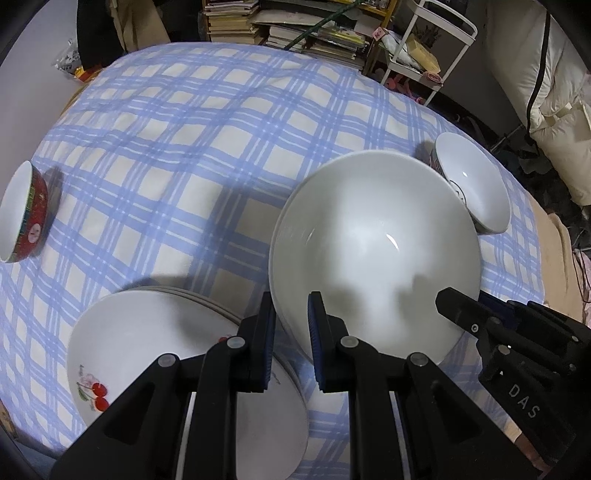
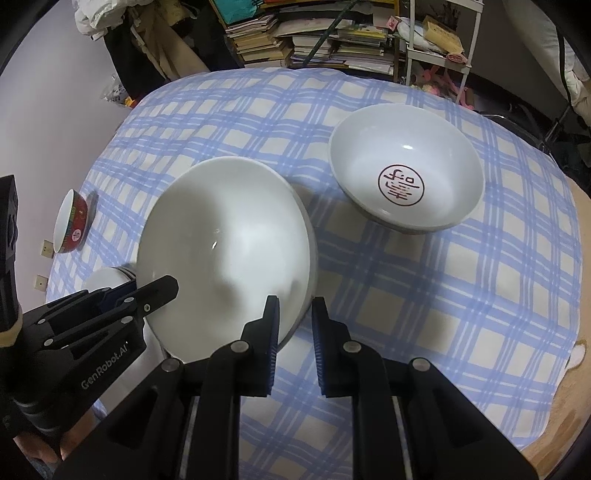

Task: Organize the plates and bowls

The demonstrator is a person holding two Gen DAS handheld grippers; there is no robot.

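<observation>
A large plain white bowl [image 1: 373, 251] is held tilted over the checked tablecloth; it also shows in the right wrist view [image 2: 225, 243]. My left gripper [image 1: 291, 314] is shut on its near-left rim. My right gripper [image 2: 295, 314] is shut on its near-right rim. A stack of white plates with a cherry print [image 1: 147, 354] lies below the left gripper. A white bowl with a red emblem [image 2: 406, 173] sits at the right. A small red bowl [image 1: 26, 214] lies on its side at the far left.
The blue-and-white checked cloth [image 1: 184, 129] covers the whole table. Stacked books [image 2: 314, 33] and a white rack [image 1: 436, 40] stand behind the far edge. A white bag [image 1: 554, 110] sits at the right.
</observation>
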